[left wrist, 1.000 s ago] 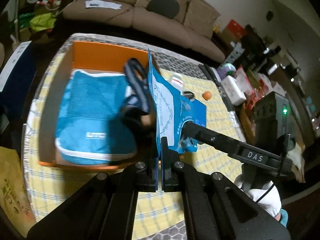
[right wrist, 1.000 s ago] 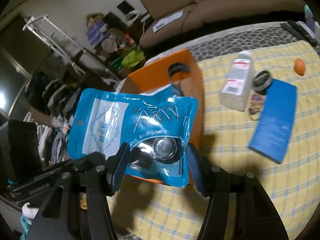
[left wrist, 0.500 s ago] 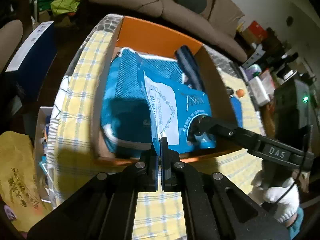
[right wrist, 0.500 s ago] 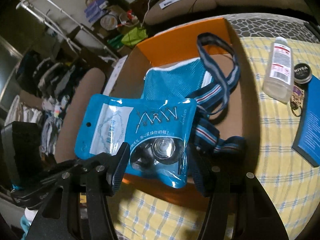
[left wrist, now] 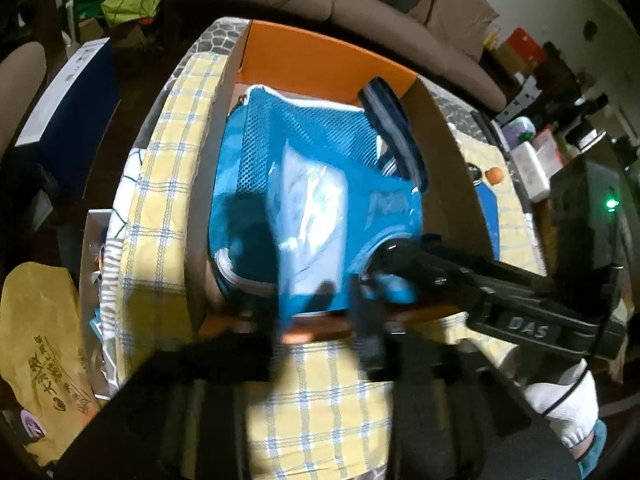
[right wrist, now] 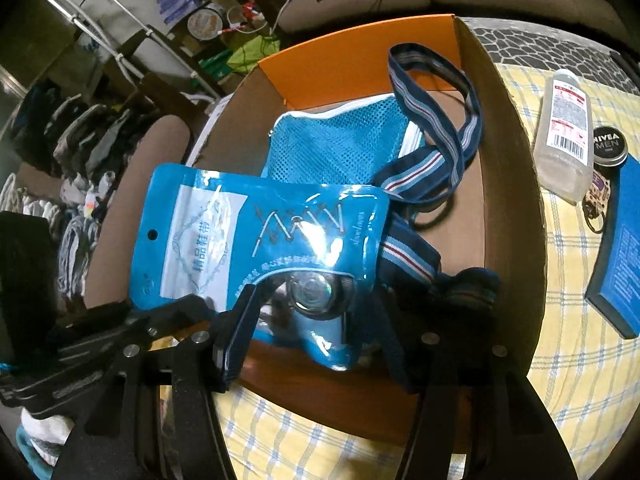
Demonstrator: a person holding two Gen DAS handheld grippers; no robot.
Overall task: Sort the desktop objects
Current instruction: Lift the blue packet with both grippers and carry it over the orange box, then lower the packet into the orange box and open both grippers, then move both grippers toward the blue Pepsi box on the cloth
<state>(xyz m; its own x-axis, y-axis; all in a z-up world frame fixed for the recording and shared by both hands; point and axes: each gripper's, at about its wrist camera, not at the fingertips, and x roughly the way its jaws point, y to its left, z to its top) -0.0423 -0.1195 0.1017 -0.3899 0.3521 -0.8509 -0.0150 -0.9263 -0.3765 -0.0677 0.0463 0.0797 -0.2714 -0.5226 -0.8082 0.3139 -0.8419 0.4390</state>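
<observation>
A blue plastic pouch (right wrist: 272, 240) with white lace print lies flat in the open cardboard box (right wrist: 508, 184), over a blue mesh bag (right wrist: 340, 144) and a striped strap (right wrist: 436, 120). My right gripper (right wrist: 320, 344) is open, its fingers wide on either side of the pouch's near end. In the left wrist view the pouch (left wrist: 312, 224) is blurred on the mesh bag (left wrist: 296, 140) inside the box (left wrist: 452, 168). My left gripper (left wrist: 316, 320) is open and blurred just before the box's near wall. The right gripper's arm (left wrist: 500, 292) crosses from the right.
On the yellow checked cloth (right wrist: 572, 360) right of the box lie a clear bottle (right wrist: 564, 128), a Nivea tin (right wrist: 610, 146), a key ring (right wrist: 596, 200) and a blue book (right wrist: 620, 248). An orange ball (left wrist: 495, 176) shows beyond the box. A sofa stands behind, clutter to the left.
My left gripper has opened and let go of the pouch. The pouch has dropped flat onto the mesh bag in the box. My right gripper's fingers have spread wider.
</observation>
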